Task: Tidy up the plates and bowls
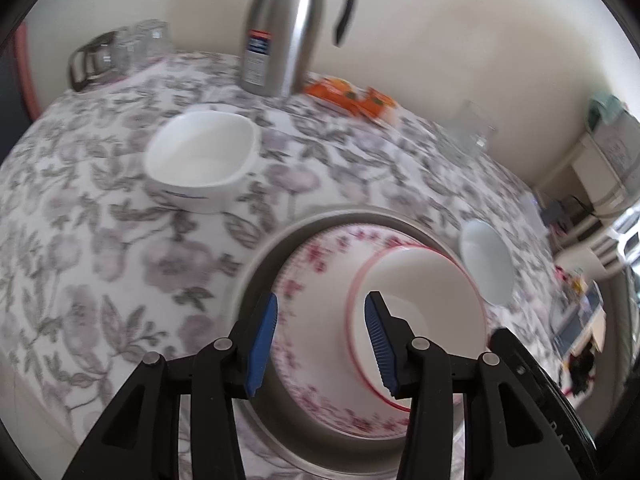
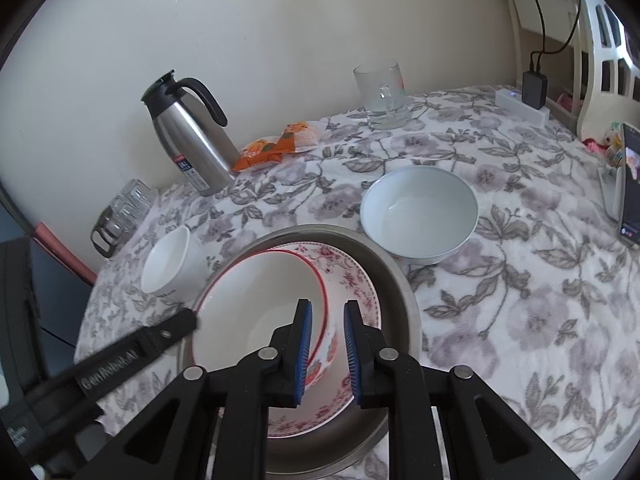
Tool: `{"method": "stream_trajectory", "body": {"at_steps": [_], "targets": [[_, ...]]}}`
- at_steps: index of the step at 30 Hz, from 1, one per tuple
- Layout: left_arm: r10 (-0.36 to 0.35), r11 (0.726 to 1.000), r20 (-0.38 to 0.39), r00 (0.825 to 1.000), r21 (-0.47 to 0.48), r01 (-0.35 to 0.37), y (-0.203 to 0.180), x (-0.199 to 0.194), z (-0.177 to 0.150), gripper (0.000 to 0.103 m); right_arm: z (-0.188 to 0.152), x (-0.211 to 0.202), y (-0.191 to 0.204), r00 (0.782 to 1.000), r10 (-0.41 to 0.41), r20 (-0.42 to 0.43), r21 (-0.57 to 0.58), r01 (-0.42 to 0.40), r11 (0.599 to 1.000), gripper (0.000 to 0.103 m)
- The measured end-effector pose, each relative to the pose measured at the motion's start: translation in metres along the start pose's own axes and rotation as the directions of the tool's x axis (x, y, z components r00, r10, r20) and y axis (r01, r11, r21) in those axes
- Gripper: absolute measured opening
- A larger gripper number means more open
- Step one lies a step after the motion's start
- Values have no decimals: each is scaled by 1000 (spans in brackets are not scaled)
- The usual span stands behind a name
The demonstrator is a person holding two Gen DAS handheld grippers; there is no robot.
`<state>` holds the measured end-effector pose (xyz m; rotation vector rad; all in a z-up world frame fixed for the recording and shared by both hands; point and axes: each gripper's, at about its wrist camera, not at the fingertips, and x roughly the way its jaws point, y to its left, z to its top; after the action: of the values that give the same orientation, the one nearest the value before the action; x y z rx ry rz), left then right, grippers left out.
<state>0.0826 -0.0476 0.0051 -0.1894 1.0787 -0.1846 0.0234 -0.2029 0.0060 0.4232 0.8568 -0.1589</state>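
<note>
The left gripper [image 1: 320, 344] hung above the stack with its blue pads [image 1: 262, 344] spread wide and nothing pressed between them; the near edge of the red-rimmed bowl [image 1: 416, 300] lay under its right finger. The right gripper [image 2: 327, 352] straddled the right wall of that same bowl [image 2: 256, 308], one pad inside and one outside; a narrow gap showed on the outer side, so the pads did not seem to be pinching the wall. The bowl sat on a pink-flowered plate [image 2: 356, 280], which lay in a round metal tray [image 2: 396, 280] on the flowered tablecloth [image 2: 520, 300]; a squarish white bowl [image 1: 200, 156] stood apart to the left of the tray, and a pale round bowl [image 2: 420, 212] stood just beyond its far right rim. Near the wall stood a steel jug [image 2: 192, 140] with a black handle, orange packets [image 2: 276, 146] beside it, and a glass mug [image 2: 382, 96] farther right.
</note>
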Motion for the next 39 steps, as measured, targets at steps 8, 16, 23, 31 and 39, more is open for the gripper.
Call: {"method": "stream_trajectory", "body": {"at_steps": [8,16,23,31,39], "targets": [[64,997,-10,998,-52,-64,15,4,2,56,0,-1,1,999,-46,22,-28,46,999,59],[90,995,3,996,-45,-90,14,3,2,81,1,2,-1,997,-70,22,-35,70,997,77],[131,989,4,991,-63,-130,20,5,2,83,2,2,-3,997,-76,33,-39,78,996,89],[136,989,18,991,-68,-135,20,4,2,95,2,1,-3,996,-83,46,-50,85,995,103],[164,982,35,986,-97,-160,27,1,3,96,1,2,-4,995,-87,46,-45,89,995,103]]}}
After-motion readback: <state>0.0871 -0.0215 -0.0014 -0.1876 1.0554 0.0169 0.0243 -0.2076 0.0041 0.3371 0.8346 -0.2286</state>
